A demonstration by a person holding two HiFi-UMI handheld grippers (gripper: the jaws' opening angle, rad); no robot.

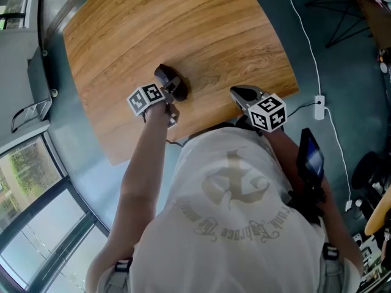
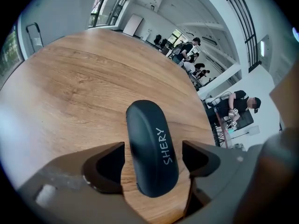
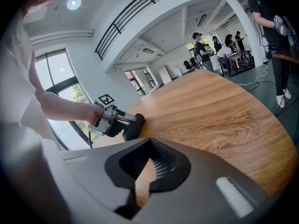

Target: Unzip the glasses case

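Note:
A dark oval glasses case with white lettering lies on the wooden table. My left gripper is open and straddles the case's near end, with a gap at each pad, so neither fingertip touches it. In the head view the case sits near the table's front edge with the left gripper over it. My right gripper hovers shut and empty to the right, above the table's edge. The right gripper view shows the right gripper with its jaws together, and the case farther left.
The table ends close to the person's body. On the floor to the right lie a white cable and its plug. Several people stand at desks far behind the table. Windows line the left side.

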